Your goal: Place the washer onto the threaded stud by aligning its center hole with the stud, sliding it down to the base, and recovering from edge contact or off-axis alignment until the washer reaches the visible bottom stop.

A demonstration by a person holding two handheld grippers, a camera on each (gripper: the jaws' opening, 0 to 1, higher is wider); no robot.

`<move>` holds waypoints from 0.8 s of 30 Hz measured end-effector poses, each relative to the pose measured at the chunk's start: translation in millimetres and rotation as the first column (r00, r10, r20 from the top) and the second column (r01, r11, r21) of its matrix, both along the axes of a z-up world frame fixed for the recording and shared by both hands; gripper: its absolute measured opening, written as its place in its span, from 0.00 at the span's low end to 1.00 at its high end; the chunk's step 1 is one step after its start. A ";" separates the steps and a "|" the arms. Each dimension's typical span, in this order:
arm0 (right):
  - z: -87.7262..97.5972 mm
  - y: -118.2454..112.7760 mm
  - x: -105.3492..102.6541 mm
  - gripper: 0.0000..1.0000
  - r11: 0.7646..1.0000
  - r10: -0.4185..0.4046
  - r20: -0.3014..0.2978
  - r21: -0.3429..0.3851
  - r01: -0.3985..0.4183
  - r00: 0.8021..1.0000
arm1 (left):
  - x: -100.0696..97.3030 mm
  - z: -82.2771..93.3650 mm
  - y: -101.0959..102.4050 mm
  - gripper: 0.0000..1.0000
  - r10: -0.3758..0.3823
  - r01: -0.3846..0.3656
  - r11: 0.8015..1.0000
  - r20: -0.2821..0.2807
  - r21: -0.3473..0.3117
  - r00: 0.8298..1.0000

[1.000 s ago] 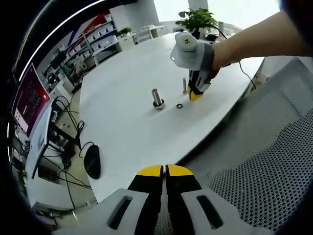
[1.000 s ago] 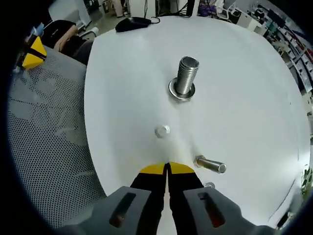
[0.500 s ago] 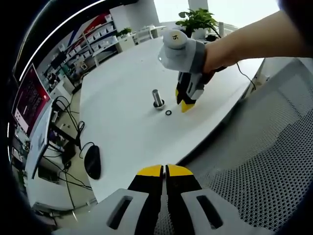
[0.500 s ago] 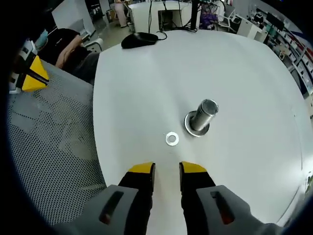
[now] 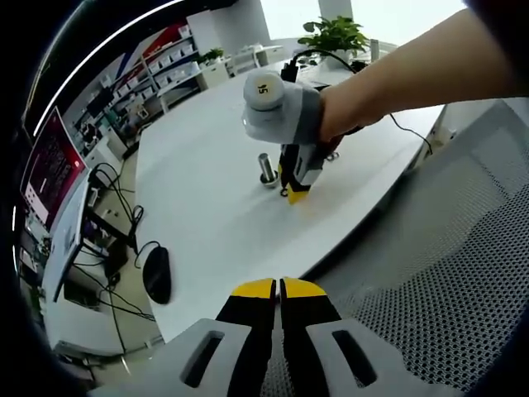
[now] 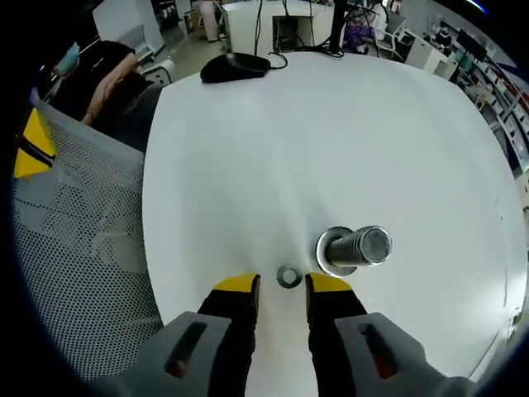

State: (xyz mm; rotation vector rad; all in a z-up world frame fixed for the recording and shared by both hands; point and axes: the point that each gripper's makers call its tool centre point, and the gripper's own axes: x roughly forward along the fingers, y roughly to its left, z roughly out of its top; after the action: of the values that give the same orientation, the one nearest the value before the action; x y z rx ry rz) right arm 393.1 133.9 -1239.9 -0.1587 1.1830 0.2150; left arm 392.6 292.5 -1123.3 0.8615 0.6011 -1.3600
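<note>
Right gripper (image 6: 281,285), yellow-tipped, hangs over the round white table (image 6: 331,124) w/ jaws a narrow gap apart, nothing held yet. The small silver flat washer (image 6: 288,276) lies flat on the tabletop just ahead of the tips, in line w/ the gap between them, apparently untouched. The upright silver threaded stud (image 6: 357,247) on its flanged base stands just beside the washer, off the right fingertip (image 6: 327,284). In the left gripper view the right gripper (image 5: 295,188) reaches down next to the stud (image 5: 266,168); the person's hand (image 5: 343,120) grips it from above. Left gripper (image 5: 278,290) sits well back over the grey mesh chair (image 5: 430,273), jaws pressed together, empty.

Step in hand, by the look of it: the pick. To do it well, prob. lower until the tips straddle the washer's rim, pinch across its edge w/o covering the centre hole, and keep clear of the stud's flange. A thin washer flat on a smooth top may skid, so close slowly and squarely.
</note>
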 end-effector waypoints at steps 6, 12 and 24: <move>-1.6 -2.4 1.6 0.17 0.999 0.028 -0.020 -0.024 -0.029 0.999 | 0.0 -0.1 -0.3 0.00 0.000 0.000 1.000 0.000 -0.001 1.000; -2.3 -2.2 0.5 0.17 0.998 0.048 -0.034 -0.035 -0.049 0.998 | 0.0 0.0 -0.6 0.00 0.001 -0.001 1.000 -0.001 -0.003 1.000; -0.3 -2.1 -2.5 0.14 0.997 0.043 -0.019 -0.057 -0.044 0.999 | -0.9 0.6 0.1 0.00 -0.001 0.001 1.000 -0.001 -0.004 1.000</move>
State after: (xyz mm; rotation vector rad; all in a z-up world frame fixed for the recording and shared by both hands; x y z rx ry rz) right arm 390.6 131.9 -1240.2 -0.2330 1.2042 0.2212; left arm 391.8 292.5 -1122.6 0.8578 0.5982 -1.3626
